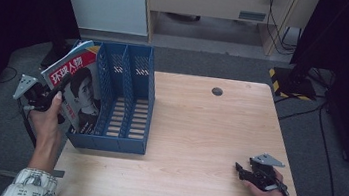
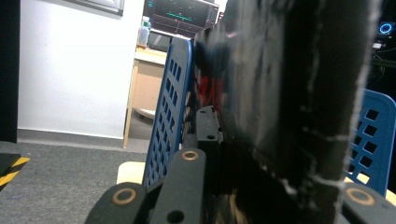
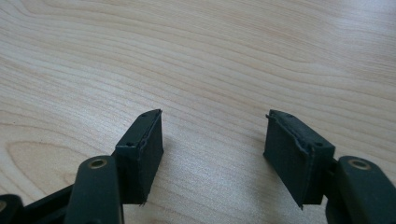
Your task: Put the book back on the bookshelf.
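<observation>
Light wood table (image 1: 198, 131) on grey carpet, dark curtains both sides, desk and cables at the back. Blue file rack (image 1: 126, 102) sits at the table's left edge, three upright slots, slatted floor. Left gripper (image 1: 56, 98) is clamped on a magazine (image 1: 80, 91) with a red masthead; the magazine is tilted, lower end in the leftmost slot, upper end leaning out left past the rack wall. Left gripper view confirms it: cover pressed right against the jaws, perforated blue divider (image 2: 170, 112) just beside. Middle and right slots look empty, only slats visible through them. Right gripper (image 1: 249, 173) rests low over bare table near the right front corner, well apart from the rack, jaws standing apart with nothing between them (image 3: 212, 149). Risks as I see them: the magazine is limp and held near one edge, so it could buckle or snag a corner on the divider holes instead of sliding down. Rack is right at the table edge and unbraced, so a sideways shove from the left hand could skid or tip it off. Letting go while tilted probably leaves it flopped over the wall.
</observation>
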The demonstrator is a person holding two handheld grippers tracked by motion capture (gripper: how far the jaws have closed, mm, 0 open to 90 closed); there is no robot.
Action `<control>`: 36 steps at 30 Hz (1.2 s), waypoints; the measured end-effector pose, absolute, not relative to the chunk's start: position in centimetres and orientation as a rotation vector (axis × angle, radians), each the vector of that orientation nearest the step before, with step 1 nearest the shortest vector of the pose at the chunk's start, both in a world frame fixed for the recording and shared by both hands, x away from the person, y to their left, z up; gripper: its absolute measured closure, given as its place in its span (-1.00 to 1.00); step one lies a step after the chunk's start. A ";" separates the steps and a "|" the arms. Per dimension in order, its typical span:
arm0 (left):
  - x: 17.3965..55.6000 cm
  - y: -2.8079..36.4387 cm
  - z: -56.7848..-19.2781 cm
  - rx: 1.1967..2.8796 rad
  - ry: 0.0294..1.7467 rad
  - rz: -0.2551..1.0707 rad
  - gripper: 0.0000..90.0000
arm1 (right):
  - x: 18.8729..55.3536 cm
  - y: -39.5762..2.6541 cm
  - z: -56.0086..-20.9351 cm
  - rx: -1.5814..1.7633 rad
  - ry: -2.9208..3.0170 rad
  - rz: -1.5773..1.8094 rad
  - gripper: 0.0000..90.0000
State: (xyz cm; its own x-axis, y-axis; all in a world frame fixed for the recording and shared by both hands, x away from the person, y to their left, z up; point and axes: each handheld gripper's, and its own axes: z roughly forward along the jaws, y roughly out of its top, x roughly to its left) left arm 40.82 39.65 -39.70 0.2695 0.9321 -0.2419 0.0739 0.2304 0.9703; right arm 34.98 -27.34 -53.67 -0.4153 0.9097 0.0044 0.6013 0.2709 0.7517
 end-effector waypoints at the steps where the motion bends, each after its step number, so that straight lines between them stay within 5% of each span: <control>1: 40.8 39.7 -39.7 1.178 1.136 0.809 0.90 | 35.0 -27.3 -53.7 1.363 2.117 0.962 -0.18; 36: 40.3 40.3 -40.8 1.239 1.224 0.787 0.86 | 35.0 -27.3 -53.7 1.365 2.116 0.963 -0.18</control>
